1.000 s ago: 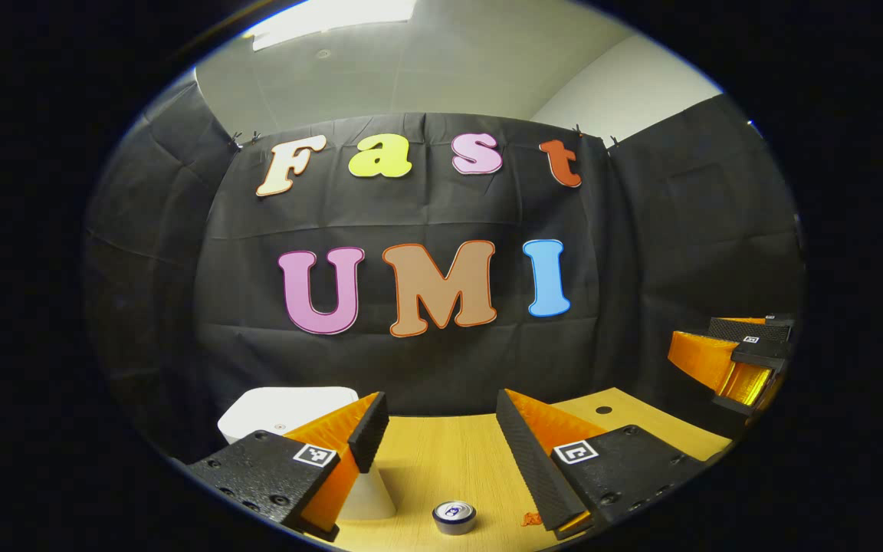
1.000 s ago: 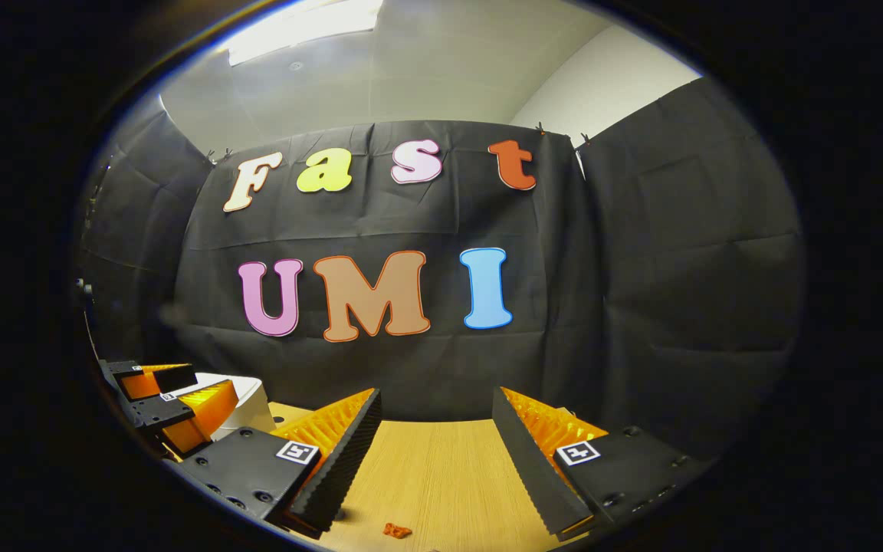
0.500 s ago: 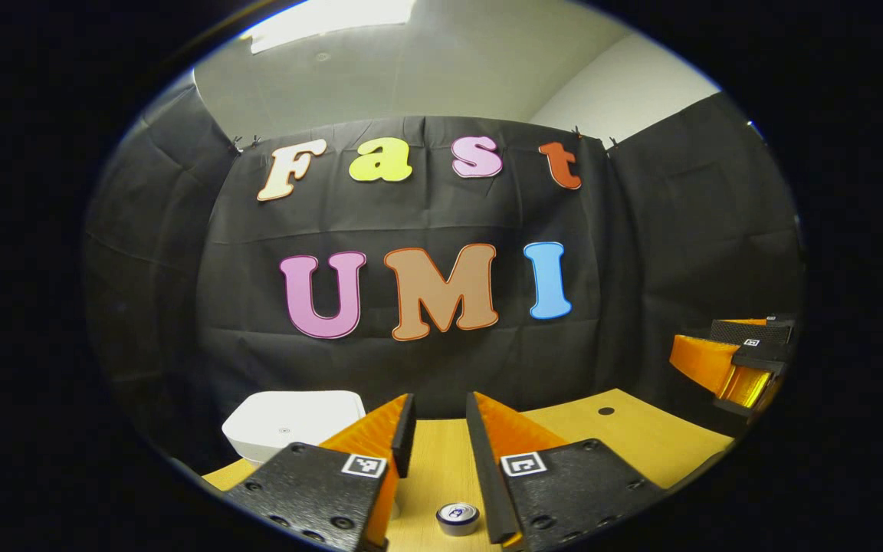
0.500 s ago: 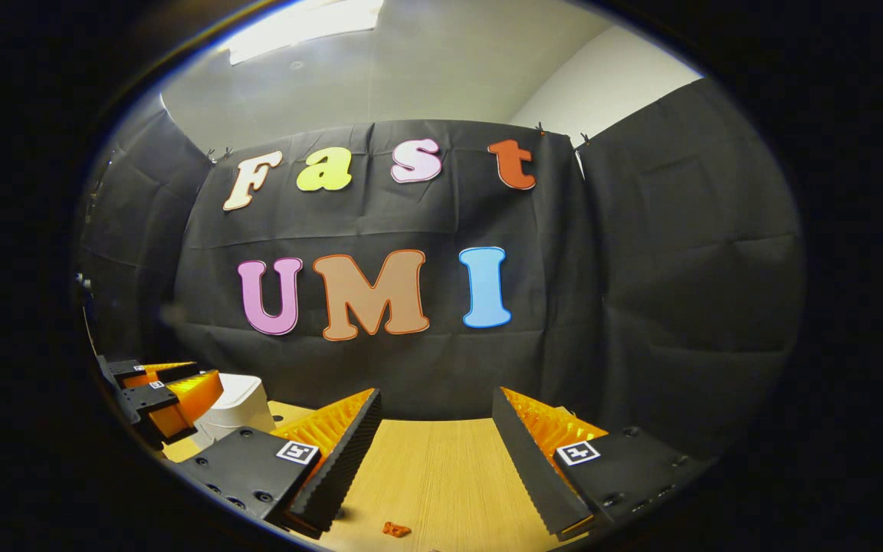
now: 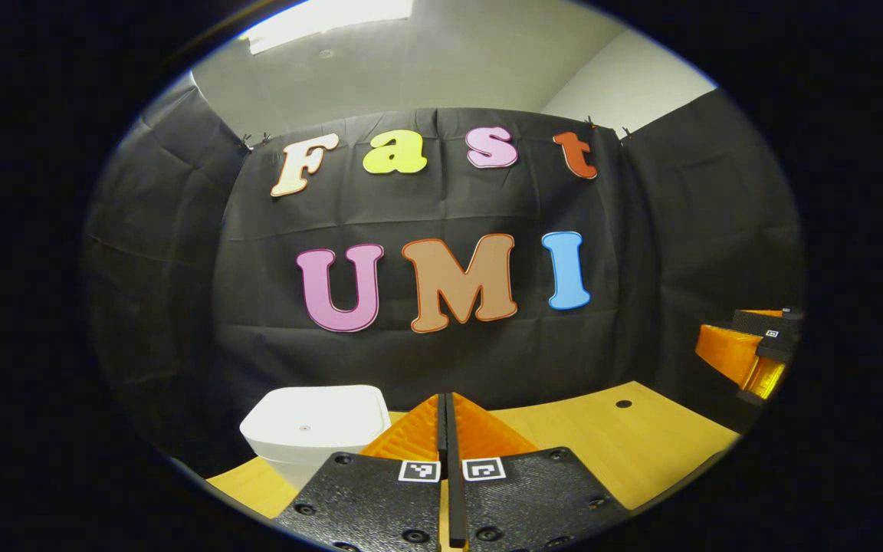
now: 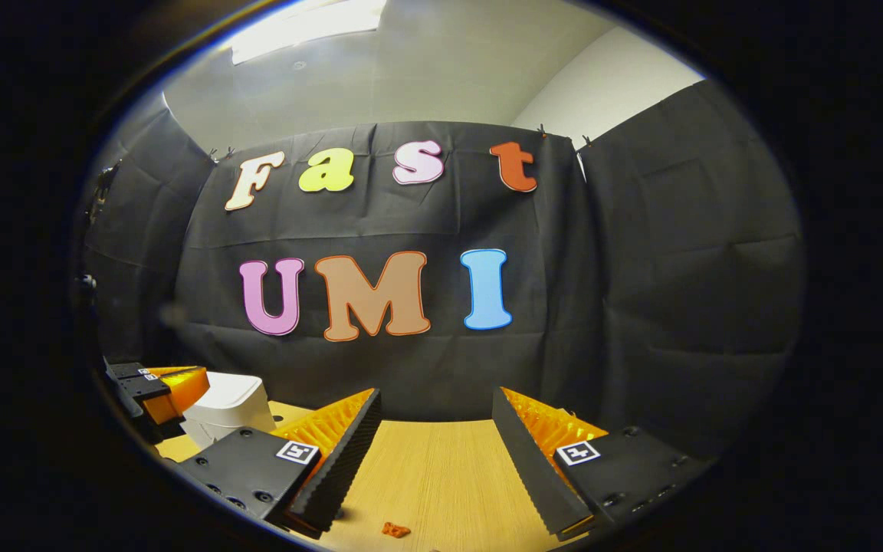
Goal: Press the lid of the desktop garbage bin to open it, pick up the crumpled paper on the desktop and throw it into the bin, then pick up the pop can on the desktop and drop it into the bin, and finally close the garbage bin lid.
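1. The light wooden counter (image 5: 564, 437) carries the white, rounded-square plastic garbage bin (image 5: 311, 429). Its lid is down.
2. The bin is judged light and rigid with a smooth, slippery shell. Press the flat lid top; an off-centre push may slide the bin.
3. The left tool (image 5: 445, 429) is just right of the bin. Its fingers are closed together on nothing.
4. The right tool (image 6: 434, 452) is well right of the bin. Its fingers are spread wide and empty.
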A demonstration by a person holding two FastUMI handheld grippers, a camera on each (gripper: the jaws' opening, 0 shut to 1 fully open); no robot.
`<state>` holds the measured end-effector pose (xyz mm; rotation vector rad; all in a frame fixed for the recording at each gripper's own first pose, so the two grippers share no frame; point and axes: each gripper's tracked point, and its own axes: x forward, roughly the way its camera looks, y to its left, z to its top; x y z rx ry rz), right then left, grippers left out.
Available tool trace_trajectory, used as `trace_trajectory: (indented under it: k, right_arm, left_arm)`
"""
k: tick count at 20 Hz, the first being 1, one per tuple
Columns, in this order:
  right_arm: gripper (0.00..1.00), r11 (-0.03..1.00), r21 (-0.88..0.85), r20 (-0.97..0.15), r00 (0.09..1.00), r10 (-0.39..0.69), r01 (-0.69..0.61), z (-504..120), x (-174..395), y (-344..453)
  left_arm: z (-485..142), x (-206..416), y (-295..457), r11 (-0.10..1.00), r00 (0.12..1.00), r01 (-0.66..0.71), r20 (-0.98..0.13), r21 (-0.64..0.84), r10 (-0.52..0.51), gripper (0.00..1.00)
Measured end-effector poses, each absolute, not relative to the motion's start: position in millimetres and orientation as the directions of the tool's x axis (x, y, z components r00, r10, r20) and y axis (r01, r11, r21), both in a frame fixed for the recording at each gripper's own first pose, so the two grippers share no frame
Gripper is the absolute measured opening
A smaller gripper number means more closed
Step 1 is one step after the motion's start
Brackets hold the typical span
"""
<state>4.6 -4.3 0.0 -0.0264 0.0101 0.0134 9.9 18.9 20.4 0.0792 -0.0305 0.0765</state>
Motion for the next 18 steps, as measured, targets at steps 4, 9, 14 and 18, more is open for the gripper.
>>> trace_trajectory:
  k: [4,9,14,18]
  right_arm:
    - [0.96,1.000,-0.019,-0.015,1.000,0.006,-0.006,-2,7,-4]
    - [0.96,1.000,-0.020,-0.037,0.999,-0.009,0.008,-9,9,-2]
    - [0.96,0.999,-0.045,-0.059,0.998,-0.023,0.020,-19,11,5]
    - [1.00,0.997,-0.073,-0.082,0.996,-0.031,0.025,-26,10,11]
  left_arm:
    - [31,21,44,0.985,0.990,-0.135,0.057,0.110,0.130,0.00]
    - [27,39,92,0.967,0.974,-0.225,0.043,0.118,0.221,0.00]
    - [-6,57,144,0.949,0.951,-0.299,-0.050,0.102,0.306,0.00]
    - [-37,66,167,0.940,0.934,-0.332,-0.116,0.075,0.339,0.00]
